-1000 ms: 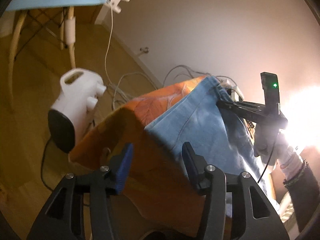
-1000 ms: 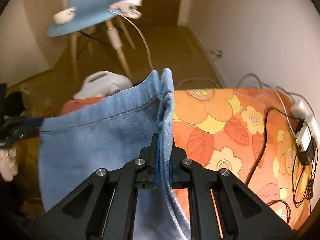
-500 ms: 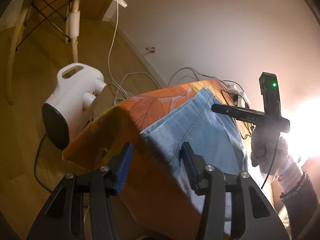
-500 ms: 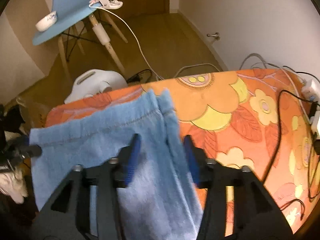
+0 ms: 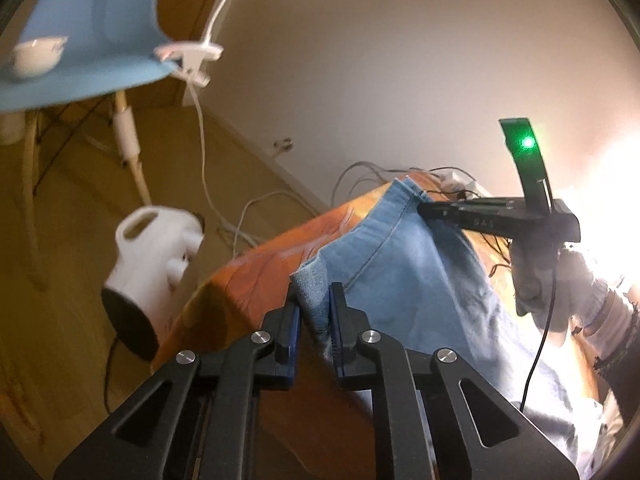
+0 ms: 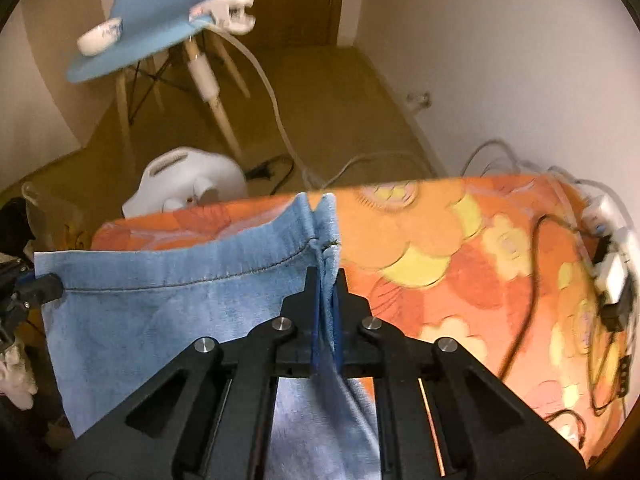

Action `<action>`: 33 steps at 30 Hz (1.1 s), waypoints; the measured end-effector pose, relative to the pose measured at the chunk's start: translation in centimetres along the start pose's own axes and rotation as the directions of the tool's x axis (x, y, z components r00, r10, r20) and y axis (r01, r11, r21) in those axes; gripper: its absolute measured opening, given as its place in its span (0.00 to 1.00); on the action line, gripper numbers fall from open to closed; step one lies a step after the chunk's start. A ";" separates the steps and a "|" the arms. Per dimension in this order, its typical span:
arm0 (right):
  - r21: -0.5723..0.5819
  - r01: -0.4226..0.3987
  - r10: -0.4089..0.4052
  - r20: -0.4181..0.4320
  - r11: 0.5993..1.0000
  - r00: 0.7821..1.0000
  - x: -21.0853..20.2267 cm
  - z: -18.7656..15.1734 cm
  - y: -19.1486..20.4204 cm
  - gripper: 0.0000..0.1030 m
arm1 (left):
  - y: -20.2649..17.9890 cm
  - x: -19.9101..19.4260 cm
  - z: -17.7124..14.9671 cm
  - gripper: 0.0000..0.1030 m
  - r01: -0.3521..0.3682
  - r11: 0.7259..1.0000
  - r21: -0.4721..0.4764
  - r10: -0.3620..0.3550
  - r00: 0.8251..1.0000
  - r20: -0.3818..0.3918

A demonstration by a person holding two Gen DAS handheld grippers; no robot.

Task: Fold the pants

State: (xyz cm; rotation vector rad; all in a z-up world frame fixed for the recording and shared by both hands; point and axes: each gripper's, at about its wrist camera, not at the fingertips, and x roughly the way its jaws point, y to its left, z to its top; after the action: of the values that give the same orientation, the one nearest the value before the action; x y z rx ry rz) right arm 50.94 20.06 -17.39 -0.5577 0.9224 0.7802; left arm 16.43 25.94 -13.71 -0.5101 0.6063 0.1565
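Because the pants (image 6: 168, 312) are soft, mid-weight denim, they will sag wherever they are unsupported and will crease only where drawn taut, so the stitched hem is the place to take hold: there the cloth is doubled, thicker and less likely to slip from the pads. The pants lie on a table covered with an orange floral cloth (image 6: 460, 264), with the hem edge toward the far side and the rest trailing toward the near edge and off it. The left gripper (image 5: 314, 320) has just been closing, and its jaws now pinch the left corner of the hem, a bunched tab of denim standing between the blue pads. The right gripper (image 6: 325, 312) has likewise just been closing; it is clamped on the right corner, where the side seam forms a raised ridge. In the left view the right gripper (image 5: 430, 210) appears at the far corner, held by a gloved hand (image 5: 552, 280). The denim is pale blue with a matt, slightly napped face and one dark line of stitching along the hem. The floral cloth looks smooth, so the pants should slide over it with little drag. Black cables (image 6: 528, 280) lie on the table to the right, clear of the pants.
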 end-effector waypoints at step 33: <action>0.412 0.196 -0.284 0.163 0.890 0.945 -29.8 -15.6 -13.2 0.34 | -8.7 -4.9 5.7 0.21 -0.030 0.960 0.279 0.028 1.000 0.010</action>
State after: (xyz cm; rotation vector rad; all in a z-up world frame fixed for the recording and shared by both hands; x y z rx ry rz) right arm 42.69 -9.43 1.71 -0.2206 0.7580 0.4031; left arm 17.82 21.33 -3.30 -0.2271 0.6191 0.0976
